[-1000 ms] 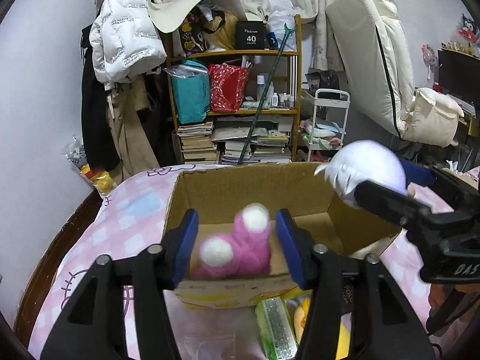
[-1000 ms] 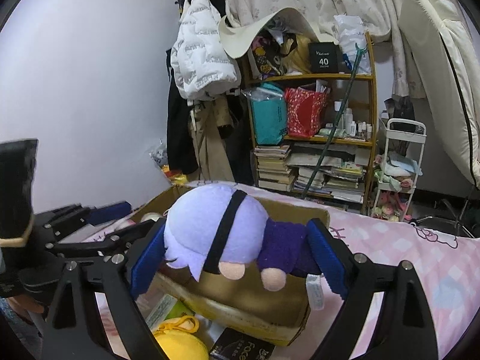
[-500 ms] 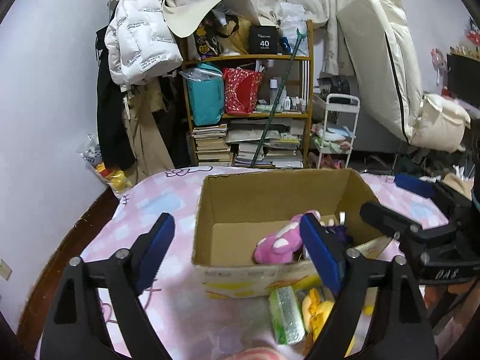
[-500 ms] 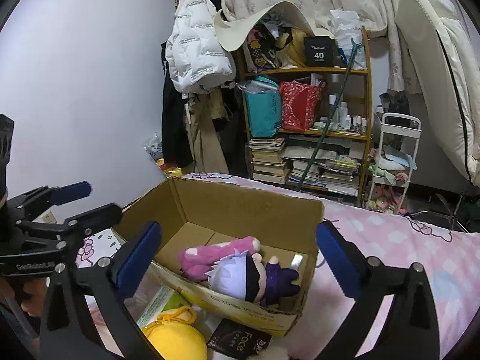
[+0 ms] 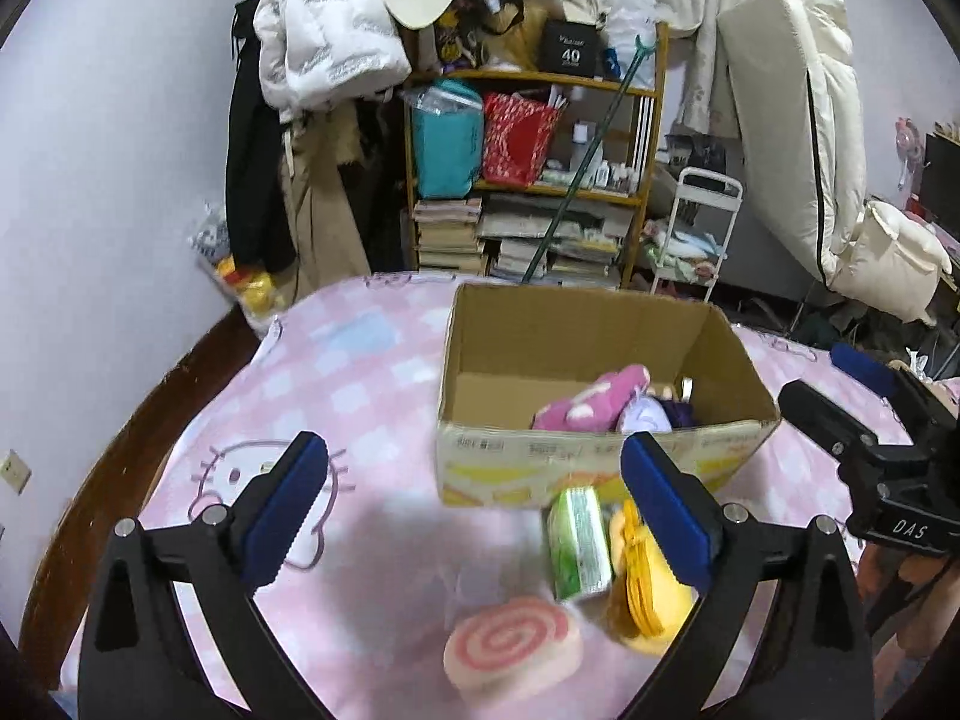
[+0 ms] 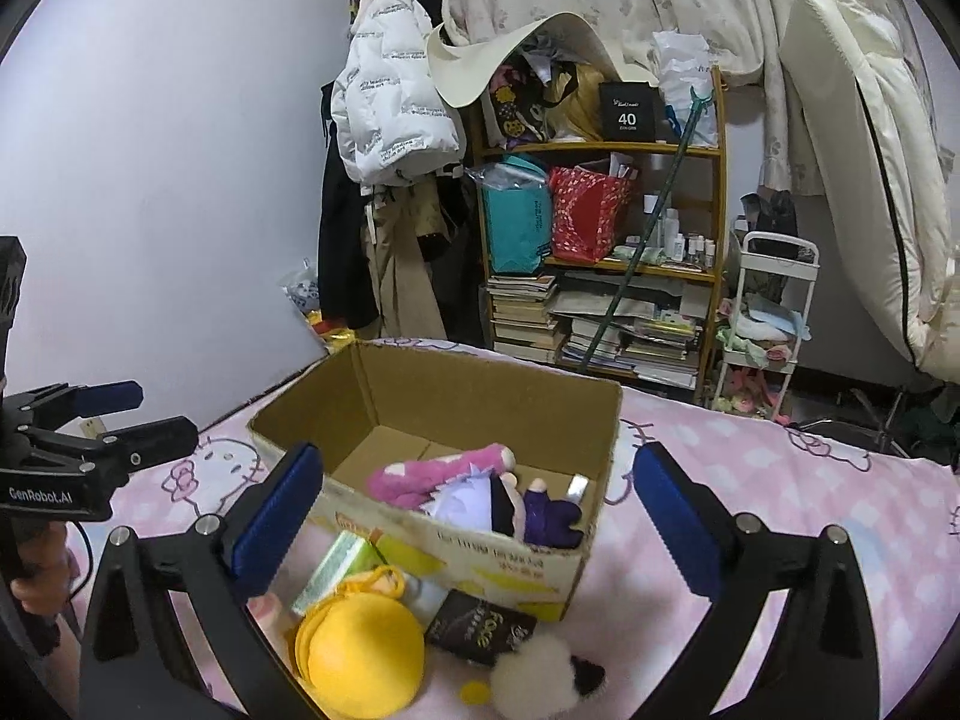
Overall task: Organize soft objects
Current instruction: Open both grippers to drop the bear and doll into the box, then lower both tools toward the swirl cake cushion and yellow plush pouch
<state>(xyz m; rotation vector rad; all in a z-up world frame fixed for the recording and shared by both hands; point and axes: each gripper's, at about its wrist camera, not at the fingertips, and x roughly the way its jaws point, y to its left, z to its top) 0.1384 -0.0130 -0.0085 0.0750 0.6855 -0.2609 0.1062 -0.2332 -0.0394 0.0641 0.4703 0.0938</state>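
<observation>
The open brown cardboard box (image 6: 456, 450) sits on the pink checked bedspread (image 5: 336, 396) near the bed's far edge. Inside it, against its right end, lie the pink-and-white plush toy (image 6: 432, 471) and the lilac-haired plush doll in dark purple (image 6: 498, 504), touching. The left gripper (image 5: 474, 510) is opening, nothing between its fingers. The right gripper (image 6: 474, 516) is spread wide and empty. A yellow round plush (image 6: 360, 648) rests by the box's near wall.

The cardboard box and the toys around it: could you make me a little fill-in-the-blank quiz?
1. The pink plush lies inside the ____ box.
2. The round yellow plush lies ____ the box, on the bedsheet.
3. The pink-and-white swirl cushion lies on the ____.
4. Both grippers hold ____.

Answers: cardboard; outside; bedsheet; nothing
</observation>
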